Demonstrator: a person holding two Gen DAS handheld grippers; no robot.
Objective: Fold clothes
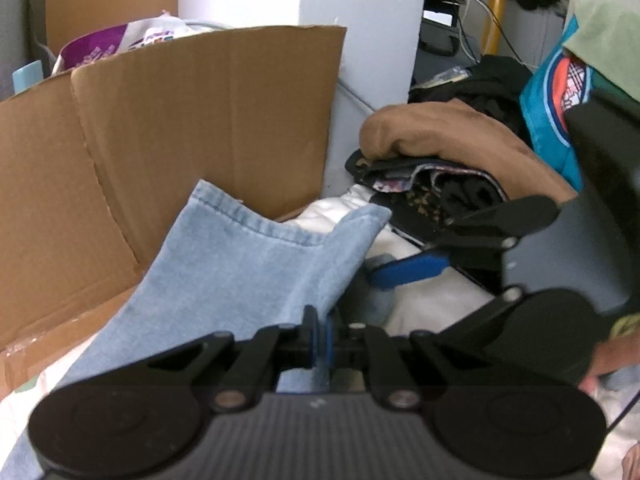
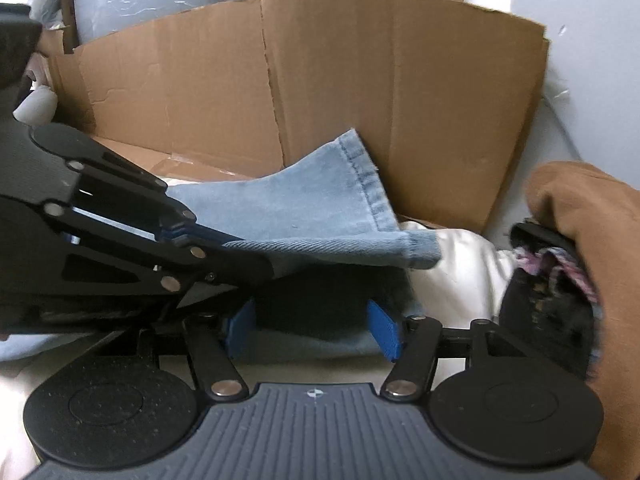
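A light blue denim garment (image 1: 248,256) lies over white bedding (image 1: 432,304), its hemmed end raised toward the cardboard. My left gripper (image 1: 322,340) is shut on a fold of this denim, and the cloth runs up out of the closed pads. In the right wrist view the same left gripper (image 2: 240,248) comes in from the left, clamped on the denim's (image 2: 320,208) edge. My right gripper (image 2: 312,326) stands open just below, blue pads wide apart, with a shadowed lower layer of denim lying between them. In the left wrist view the right gripper (image 1: 412,248) shows at the right.
A large open cardboard box (image 2: 360,100) stands right behind the denim. To the right sits a pile with a brown garment (image 2: 580,220) over dark patterned clothes (image 1: 440,196). A teal printed bag (image 1: 556,92) is at the far right. A white wall corner (image 1: 360,40) stands behind.
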